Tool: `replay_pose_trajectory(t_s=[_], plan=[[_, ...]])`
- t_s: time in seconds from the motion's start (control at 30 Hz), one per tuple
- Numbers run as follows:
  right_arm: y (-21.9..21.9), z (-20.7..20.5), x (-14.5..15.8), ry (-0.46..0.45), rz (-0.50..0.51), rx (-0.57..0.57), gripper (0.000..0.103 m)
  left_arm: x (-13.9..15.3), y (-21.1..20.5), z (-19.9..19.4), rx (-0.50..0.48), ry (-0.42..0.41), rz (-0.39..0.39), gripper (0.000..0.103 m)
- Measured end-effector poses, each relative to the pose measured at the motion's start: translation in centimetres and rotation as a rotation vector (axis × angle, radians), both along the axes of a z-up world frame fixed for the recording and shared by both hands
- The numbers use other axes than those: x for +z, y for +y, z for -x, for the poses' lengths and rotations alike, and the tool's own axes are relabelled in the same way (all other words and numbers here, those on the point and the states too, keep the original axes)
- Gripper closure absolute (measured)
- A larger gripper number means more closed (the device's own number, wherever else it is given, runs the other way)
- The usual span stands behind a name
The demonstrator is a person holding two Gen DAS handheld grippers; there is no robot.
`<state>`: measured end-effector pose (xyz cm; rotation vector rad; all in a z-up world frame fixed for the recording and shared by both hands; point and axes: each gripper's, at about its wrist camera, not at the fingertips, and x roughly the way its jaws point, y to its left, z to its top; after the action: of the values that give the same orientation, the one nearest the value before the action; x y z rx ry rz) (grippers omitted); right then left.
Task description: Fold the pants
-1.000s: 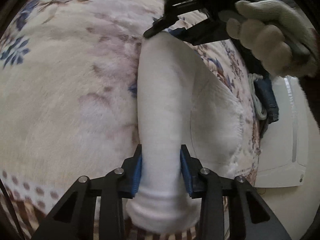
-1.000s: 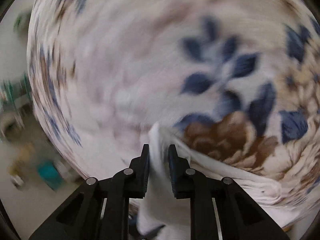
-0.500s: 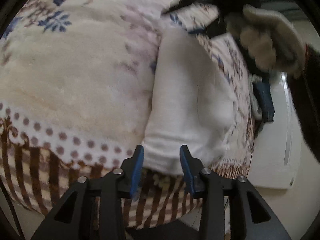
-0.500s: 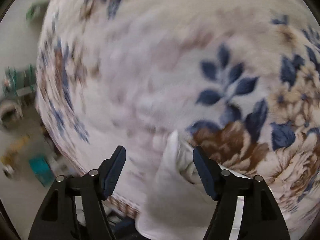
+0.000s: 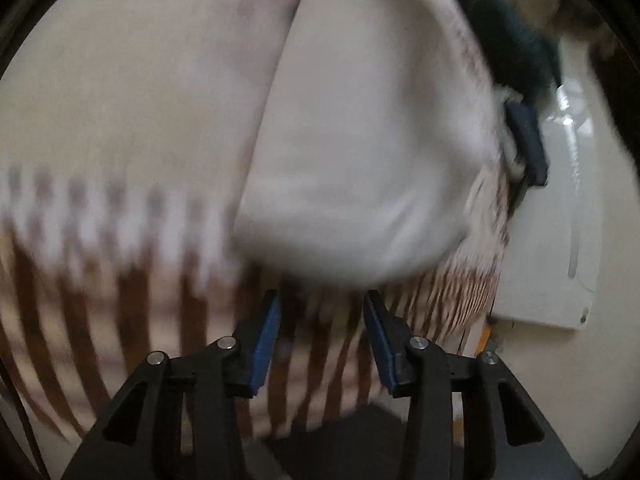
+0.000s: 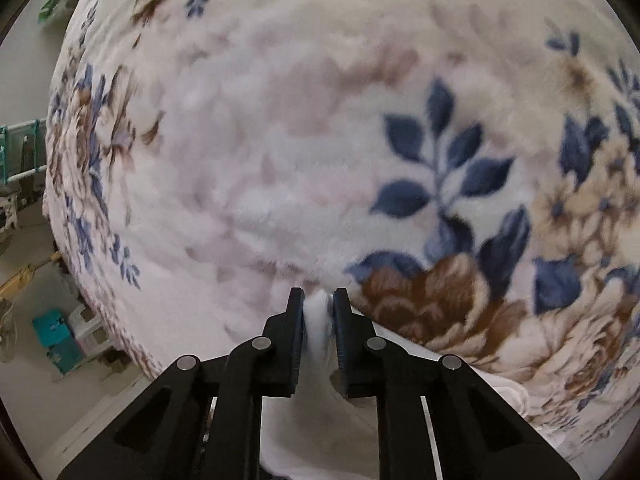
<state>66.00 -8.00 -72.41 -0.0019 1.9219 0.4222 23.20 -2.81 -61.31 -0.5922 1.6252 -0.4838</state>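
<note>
Floral blanket (image 6: 280,140) under folded white pants (image 5: 360,140)

Smooth matt white cloth pants (image 5: 360,140) lie on a plush, fuzzy floral blanket (image 6: 280,140).

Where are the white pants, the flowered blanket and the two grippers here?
white pants (image 5: 360,140): left wrist view, middle of folded cloth.
flowered blanket (image 6: 280,140): right wrist view, bare pale patch.
left gripper (image 5: 320,316): between fingertips.
right gripper (image 6: 318,304): between fingertips.
</note>
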Motion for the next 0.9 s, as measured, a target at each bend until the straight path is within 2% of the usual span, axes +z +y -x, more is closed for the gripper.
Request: replay_pose_trajectory(t_s=[0.07, 0.13, 0.2, 0.23, 0.27, 0.3, 0.33, 0.43, 0.57, 0.77, 0.8, 0.83, 0.9], plan=[[0.6, 0.4, 0.3, 0.007, -0.003, 0.047, 0.088, 0.3, 1.2, 0.4, 0.076, 0.03, -0.008, 0.062], [2.1, 1.4, 1.6, -0.029, 0.012, 0.15, 0.085, 1.5, 2.3, -0.5, 0.132, -0.014, -0.101, 0.061], [3.0, 2.0, 2.9, -0.083, 0.059, 0.226, 0.072, 2.6, 3.2, -1.9, 0.176, -0.061, -0.168, 0.049], [3.1, 2.3, 3.5, -0.098, 0.044, 0.223, 0.058, 2.9, 3.4, -2.6, 0.188, -0.081, -0.199, 0.036], [3.3, 2.6, 3.9, -0.1, 0.025, 0.215, 0.04, 2.9, 3.5, -3.3, 0.19, -0.099, -0.207, 0.03], [3.5, 3.1, 4.2, -0.101, 0.01, 0.217, 0.032, 2.8, 3.5, -4.0, 0.185, -0.109, -0.206, 0.03], [3.6, 3.6, 4.5, -0.105, 0.002, 0.226, 0.026, 2.5, 3.4, -4.6, 0.183, -0.102, -0.203, 0.03], [3.9, 4.9, 5.7, -0.145, -0.004, 0.234, 0.026, 1.9, 3.2, -5.9, 0.19, -0.087, -0.17, 0.03], [1.9, 7.1, 8.2, -0.207, -0.035, 0.123, 0.026, 2.6, 2.2, -6.5, 0.153, -0.12, -0.23, 0.03], [-7.5, 12.3, 9.1, -0.211, 0.014, -0.171, 0.026, 4.5, -0.6, -7.5, 0.063, -0.161, -0.306, 0.03], [-9.4, 13.7, 8.7, -0.198, 0.02, -0.232, 0.025, 4.7, -0.8, -7.7, 0.051, -0.167, -0.319, 0.03], [-11.2, 14.9, 8.2, -0.174, 0.027, -0.282, 0.014, 5.0, -1.6, -7.9, 0.033, -0.173, -0.339, 0.03], [-15.4, 18.0, 7.3, -0.14, 0.048, -0.404, 0.01, 5.5, -2.4, -8.2, 0.0, -0.18, -0.334, 0.03]])
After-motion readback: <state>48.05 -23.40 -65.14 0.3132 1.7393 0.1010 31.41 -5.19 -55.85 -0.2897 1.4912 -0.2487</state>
